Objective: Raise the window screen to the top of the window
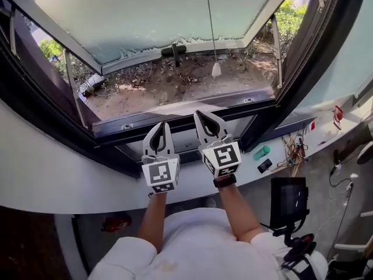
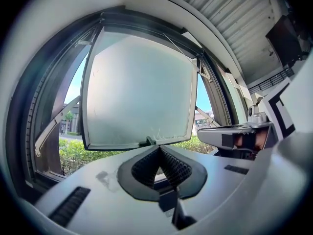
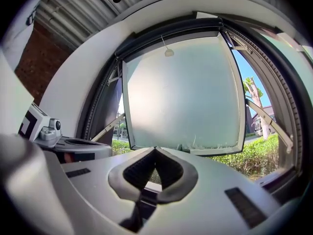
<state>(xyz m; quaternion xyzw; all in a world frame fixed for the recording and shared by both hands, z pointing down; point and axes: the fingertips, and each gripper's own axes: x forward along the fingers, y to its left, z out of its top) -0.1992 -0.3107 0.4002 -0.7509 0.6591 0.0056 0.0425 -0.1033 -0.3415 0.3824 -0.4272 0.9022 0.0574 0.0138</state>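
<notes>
Left gripper (image 1: 162, 127) at the sill, jaws together, empty; right gripper (image 1: 201, 116) just beside it, closed on nothing; we see no window screen across the opening, only a pull cord (image 1: 215, 69) dangling; we reckon it's up top; next, confirm it holds.

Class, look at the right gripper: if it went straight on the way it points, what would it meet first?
Probably the dark lower window frame, just beyond the shut right gripper; depth is unclear, and it might instead pass out beneath the frosted sash.
</notes>
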